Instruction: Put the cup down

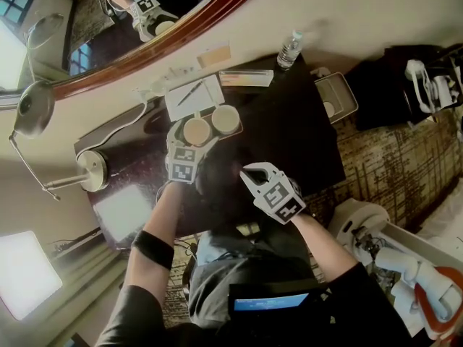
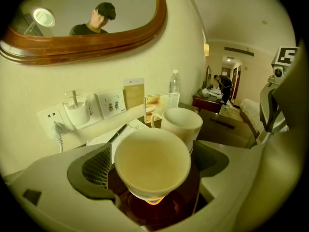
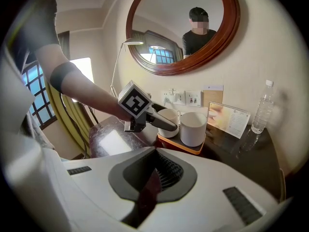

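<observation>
A white cup (image 1: 196, 131) stands on an orange tray (image 3: 181, 144) on the dark desk (image 1: 289, 143), next to a second white mug (image 1: 226, 119). My left gripper (image 1: 194, 139) straddles the cup. In the left gripper view the cup (image 2: 152, 161) sits between the two pads with a thin gap on each side, so the left gripper (image 2: 153, 178) is open around it. The second mug (image 2: 181, 123) is just behind. My right gripper (image 1: 248, 172) hovers nearer me over the desk, shut with nothing between its jaws (image 3: 153, 178). The right gripper view shows the left gripper (image 3: 164, 123) at the cup (image 3: 169, 116).
A water bottle (image 1: 289, 49) and a card stand (image 3: 229, 120) stand at the back of the desk by the wall. A notepad with a pen (image 1: 194, 96) lies behind the cups. A lamp base (image 1: 92, 170) is at the left, a tray (image 1: 336, 96) at the right edge.
</observation>
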